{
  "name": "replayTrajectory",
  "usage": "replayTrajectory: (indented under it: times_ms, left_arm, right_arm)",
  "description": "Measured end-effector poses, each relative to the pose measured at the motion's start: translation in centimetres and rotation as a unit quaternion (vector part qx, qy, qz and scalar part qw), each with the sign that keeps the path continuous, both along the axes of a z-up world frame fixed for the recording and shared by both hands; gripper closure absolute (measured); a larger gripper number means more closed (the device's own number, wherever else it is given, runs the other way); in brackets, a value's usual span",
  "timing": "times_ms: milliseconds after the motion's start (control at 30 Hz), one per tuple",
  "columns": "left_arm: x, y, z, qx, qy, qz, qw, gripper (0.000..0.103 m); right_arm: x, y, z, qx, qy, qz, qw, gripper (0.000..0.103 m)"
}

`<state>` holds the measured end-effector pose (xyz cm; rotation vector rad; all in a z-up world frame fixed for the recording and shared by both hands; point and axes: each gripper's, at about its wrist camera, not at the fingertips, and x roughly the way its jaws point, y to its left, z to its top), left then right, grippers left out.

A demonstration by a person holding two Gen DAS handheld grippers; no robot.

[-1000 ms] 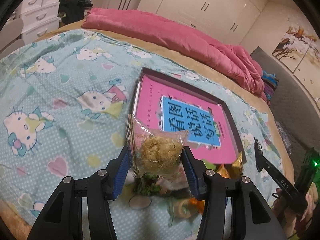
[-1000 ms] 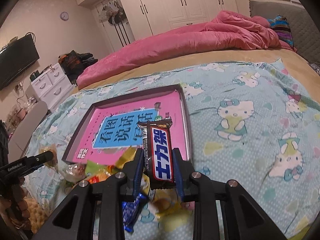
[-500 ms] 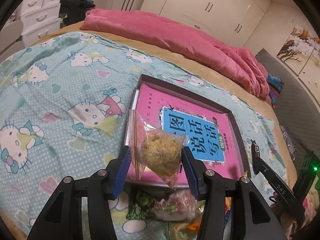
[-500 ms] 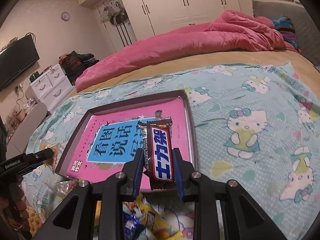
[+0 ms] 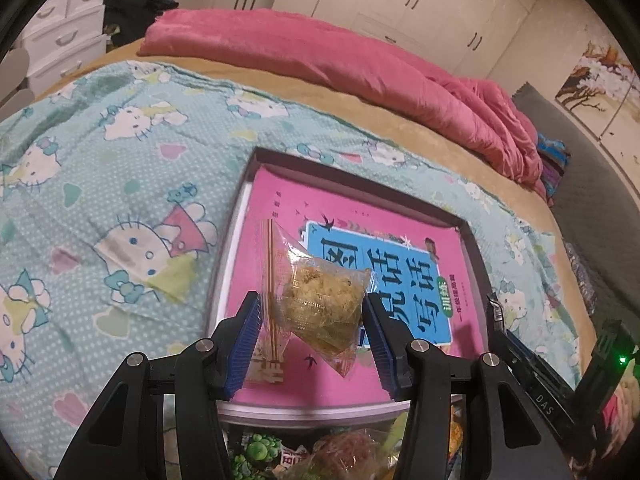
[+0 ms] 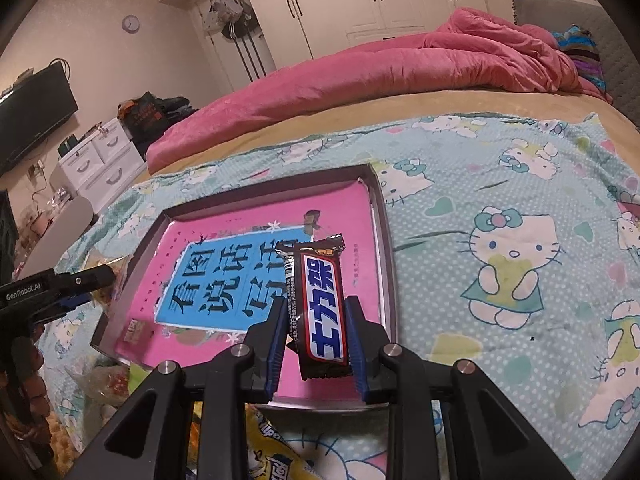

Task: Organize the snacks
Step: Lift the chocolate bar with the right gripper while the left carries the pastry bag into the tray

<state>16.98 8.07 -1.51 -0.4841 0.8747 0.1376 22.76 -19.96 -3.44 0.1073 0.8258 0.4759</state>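
While the left gripper [image 5: 312,312] has its blue pads [image 5: 248,336] pressed on either side of a clear snack packet [image 5: 320,300], the jaws stand partly apart, as wide as the packet's yellow-brown lump. That packet hangs in the air above the near left part of a shallow dark-rimmed tray [image 5: 474,252]. A pink book [image 5: 404,272] with a blue title panel lies flat inside the tray and fills most of it.

Over in the right wrist view, the right gripper [image 6: 318,332] is closed nearly all the way on a dark chocolate bar [image 6: 322,312] with a blue and white label. The bar stands lengthwise between the pads, its far end pointing away, above the near right part of the tray [image 6: 386,248].

More wrapped snacks [image 5: 320,456] lie in a heap on the bedsheet [image 5: 100,200] just before the tray's near edge. Beyond the tray a pink duvet [image 6: 360,76] stretches across the bed.
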Motion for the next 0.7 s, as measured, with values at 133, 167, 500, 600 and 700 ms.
replayTrajectory:
  times_ms: [133,167,500,600,700]
  left_arm:
    - [0.4,-0.4,-1.0,0.001,0.015,-0.007,0.9999,0.050]
    - [0.4,-0.5,-1.2,-0.001,0.018,-0.008,0.9998,0.050]
    - [0.5,-1.0,-2.2,-0.002,0.028,-0.016,0.9995,0.050]
    - [0.5,-1.3,-2.4,-0.002,0.030,-0.018,0.9994,0.050]
    - [0.4,-1.4,-2.5,-0.003,0.033,-0.020,0.9992,0.050]
  right_arm:
    - [0.2,0.2,-0.6,-0.007,0.006,0.001,1.000,0.074]
    - [0.3,0.1,-0.8,-0.010,0.007,-0.001,1.000,0.074]
    - [0.4,0.2,-1.7,-0.024,0.018,-0.003,1.000,0.074]
    - [0.4,0.1,-1.8,-0.025,0.021,-0.004,0.999,0.074]
    - [0.2,-0.1,-1.8,-0.022,0.023,-0.003,0.999,0.074]
